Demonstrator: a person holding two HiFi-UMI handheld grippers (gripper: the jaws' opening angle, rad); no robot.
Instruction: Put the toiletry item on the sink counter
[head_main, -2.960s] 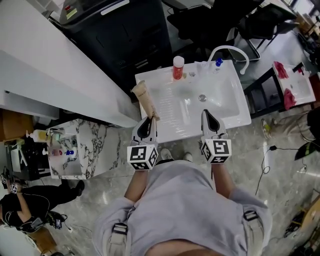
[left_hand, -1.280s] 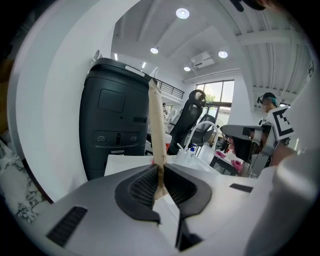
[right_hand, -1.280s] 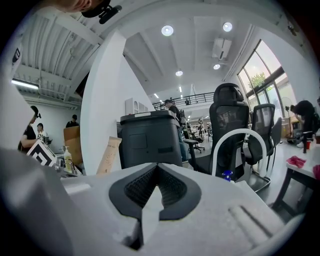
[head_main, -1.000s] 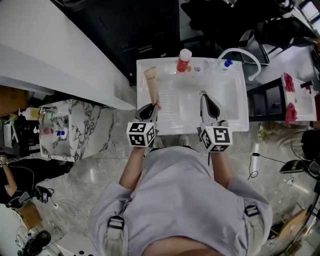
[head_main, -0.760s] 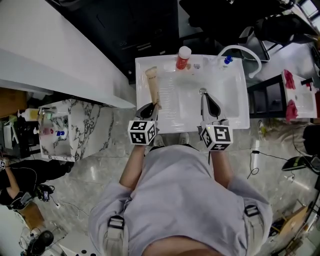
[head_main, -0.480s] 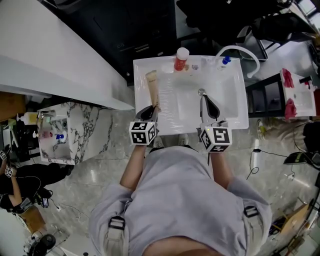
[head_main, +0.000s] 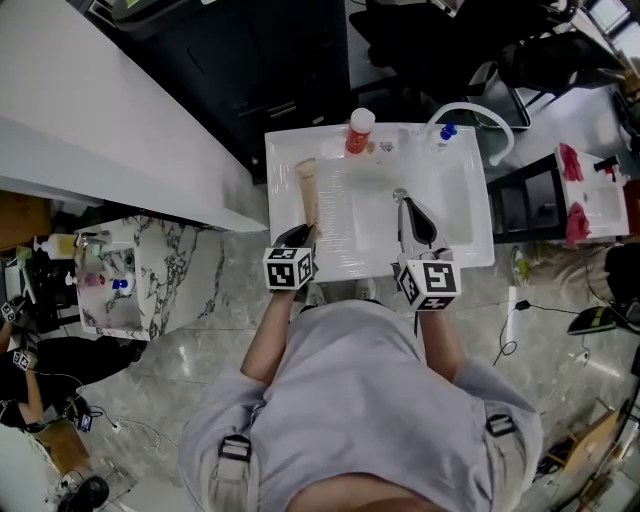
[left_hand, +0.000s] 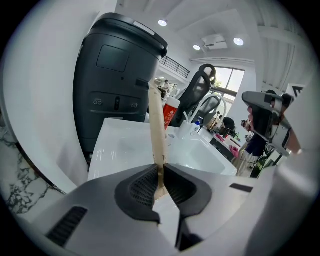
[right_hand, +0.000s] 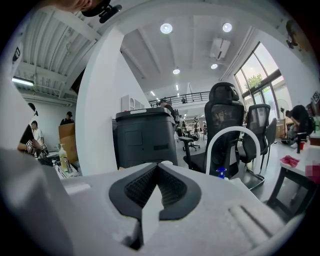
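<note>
My left gripper (head_main: 300, 232) is shut on the crimped end of a tan toiletry tube (head_main: 307, 190). The tube points away from me over the left side of the white sink counter (head_main: 285, 150). In the left gripper view the tube (left_hand: 157, 125) rises from between the pads (left_hand: 145, 182), above the counter (left_hand: 120, 150); whether it touches the counter I cannot tell. My right gripper (head_main: 412, 222) hovers over the basin near its drain, shut with nothing in it (right_hand: 157, 170).
A red bottle with a white cap (head_main: 357, 132) stands at the counter's back edge, and a small blue-capped item (head_main: 447, 131) sits by the white arched faucet (head_main: 470, 115). A black bin (left_hand: 117, 85) stands behind the sink. A marble stand (head_main: 150, 290) is at the left.
The tube was tilted over the counter's left edge three seconds ago. It now points straight away over the counter's left part. Both grippers have edged forward over the sink.
</note>
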